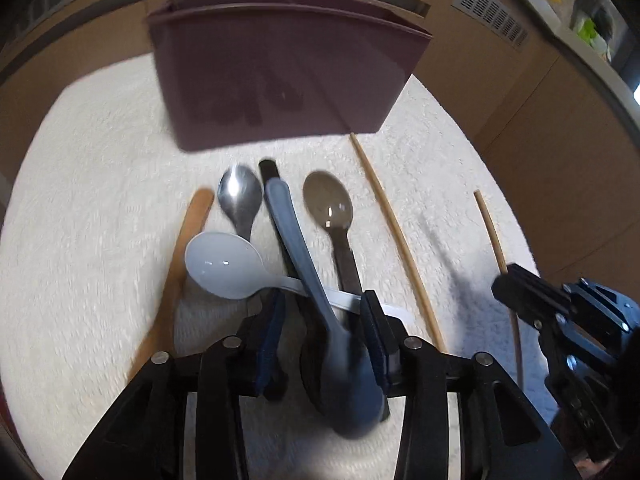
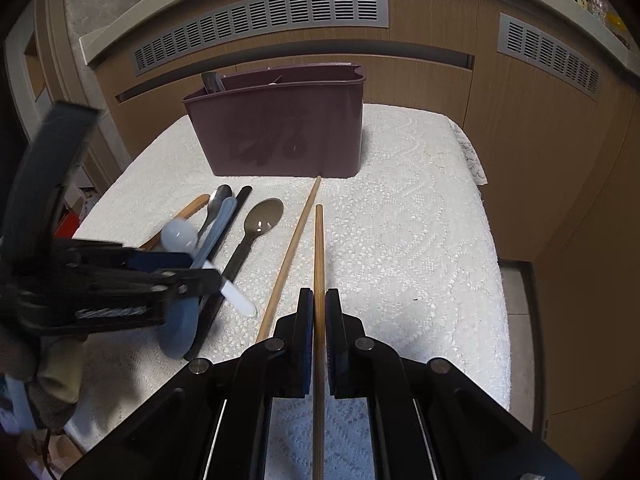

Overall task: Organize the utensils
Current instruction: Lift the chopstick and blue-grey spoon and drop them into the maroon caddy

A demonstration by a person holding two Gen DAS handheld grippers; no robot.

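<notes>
A maroon utensil holder [image 1: 280,80] [image 2: 280,128] stands at the back of the white cloth. Before it lie a steel spoon [image 1: 239,196], a white spoon [image 1: 224,264], a brown spoon [image 1: 328,204], a wooden handle [image 1: 188,240] and a chopstick [image 1: 392,232] [image 2: 292,248]. My left gripper [image 1: 324,312] [image 2: 192,276] is open around a grey-blue spoon [image 1: 304,264] [image 2: 216,228], which is blurred between the fingers. My right gripper [image 2: 319,308] [image 1: 520,292] is shut on a second chopstick [image 2: 319,264] [image 1: 490,232] that points toward the holder.
The white lace cloth [image 2: 420,240] covers a small table with wooden cabinets and grey vents [image 2: 260,16] behind. A black handle [image 1: 270,172] lies among the spoons. A utensil handle [image 2: 212,80] sticks out of the holder's left compartment.
</notes>
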